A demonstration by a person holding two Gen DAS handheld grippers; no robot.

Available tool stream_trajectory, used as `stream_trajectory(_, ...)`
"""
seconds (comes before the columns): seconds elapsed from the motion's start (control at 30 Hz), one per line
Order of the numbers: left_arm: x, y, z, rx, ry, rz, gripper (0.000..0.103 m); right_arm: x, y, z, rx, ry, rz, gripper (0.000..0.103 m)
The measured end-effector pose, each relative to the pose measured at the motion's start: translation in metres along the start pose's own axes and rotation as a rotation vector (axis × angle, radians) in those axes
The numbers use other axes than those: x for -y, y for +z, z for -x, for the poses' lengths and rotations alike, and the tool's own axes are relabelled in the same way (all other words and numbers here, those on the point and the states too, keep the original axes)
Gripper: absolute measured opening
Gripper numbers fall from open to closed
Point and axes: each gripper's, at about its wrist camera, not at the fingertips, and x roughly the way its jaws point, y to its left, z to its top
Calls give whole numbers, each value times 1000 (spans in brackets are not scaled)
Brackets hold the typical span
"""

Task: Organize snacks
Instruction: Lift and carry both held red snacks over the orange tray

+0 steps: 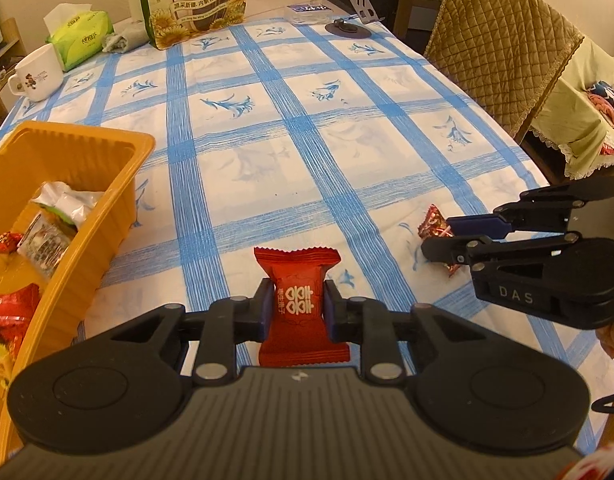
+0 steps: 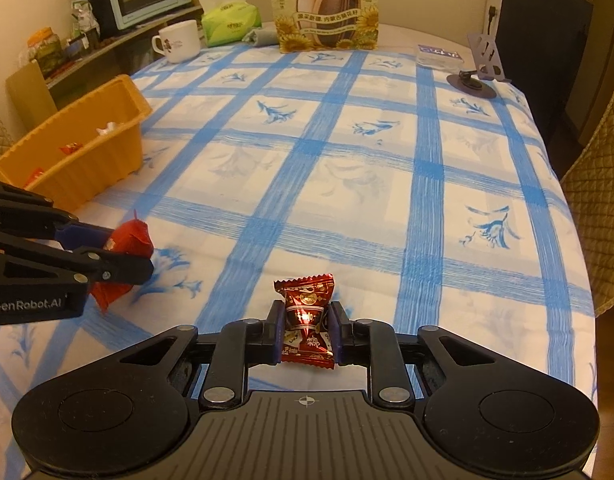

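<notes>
Pinching a plain red crimped snack packet (image 1: 298, 304) by its sides, the left gripper (image 1: 297, 306) is holding it beside the orange plastic bin (image 1: 107, 216), likely bound there. The right gripper (image 2: 307, 330) is clenching a glossy dark-red foil candy (image 2: 307, 320) above the blue-checked tablecloth (image 2: 347, 184).

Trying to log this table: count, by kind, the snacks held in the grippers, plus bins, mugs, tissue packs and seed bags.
held snacks: 2 (red packet, dark red candy)
bin: 1
mug: 1
tissue pack: 1
seed bag: 1
total: 6
</notes>
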Motion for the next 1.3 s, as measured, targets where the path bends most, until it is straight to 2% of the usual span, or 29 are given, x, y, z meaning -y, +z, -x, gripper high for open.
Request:
stream_trajectory(0.4,0,-23,52,57,6,45,22,-24,8,49,72,86,29,23)
stream_trajectory(0.73,-16,-57,112,104,44,111,22,-66,8,80,93,195,92,23)
stream_trajectory(1.1,-76,-113,173,107,167,236,22,-138,14,82,83,314,182,23)
stream_trajectory(1.3,-117,-128,198,125,231,283,22,-178,26,72,76,355,219,23)
